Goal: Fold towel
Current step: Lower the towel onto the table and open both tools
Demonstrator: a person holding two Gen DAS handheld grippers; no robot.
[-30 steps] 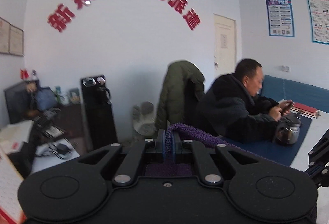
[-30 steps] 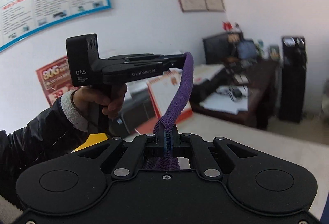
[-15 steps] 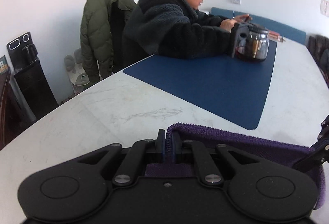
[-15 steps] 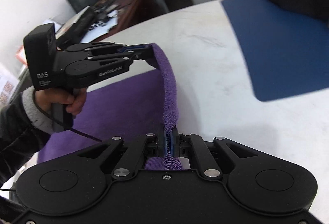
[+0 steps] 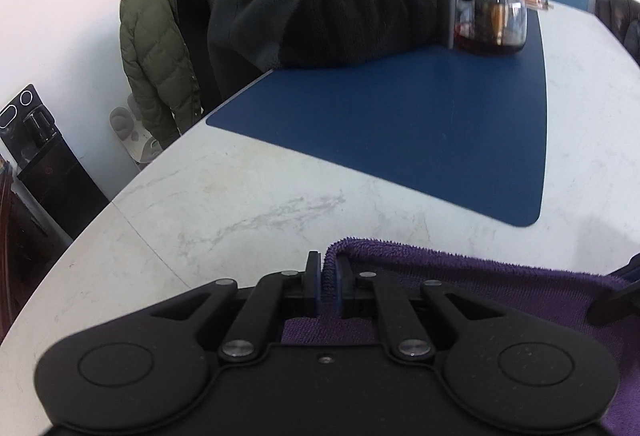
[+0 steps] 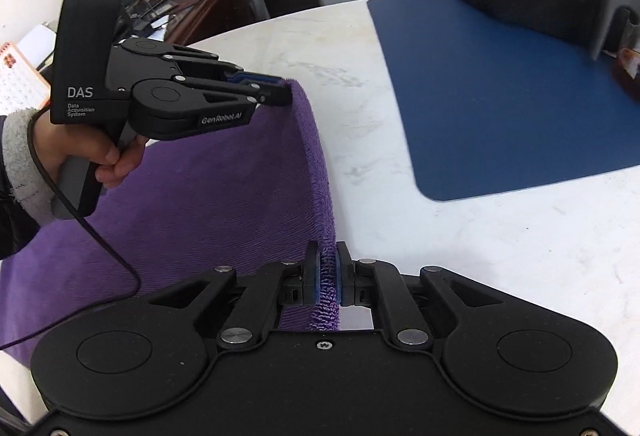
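The white marble table (image 6: 500, 256) carries everything, so I place the rest by it. On its far side lies a blue mat (image 6: 500, 95), and a person in a dark fleece jacket (image 5: 320, 7) sits at that far edge beside a glass teapot (image 5: 496, 19) standing on the mat. On the near part of the table, well apart from the mat, lies my purple towel (image 6: 192, 203), spread out flat towards me with its far hem lifted off the surface.

That raised hem is the towel's long axis here: it runs as a taut band from my left gripper (image 6: 286, 93) to my right gripper (image 6: 328, 272), roughly along the near edge of the mat.

My left gripper is pinched almost completely closed on one corner of the hem; from its own camera the purple edge (image 5: 332, 264) sits clamped between the two blue pads. My left hand (image 6: 92, 147) grips the handle.

My right gripper is likewise nearly closed, its pads squeezing the other corner, with the purple pile bunched in the narrow gap.
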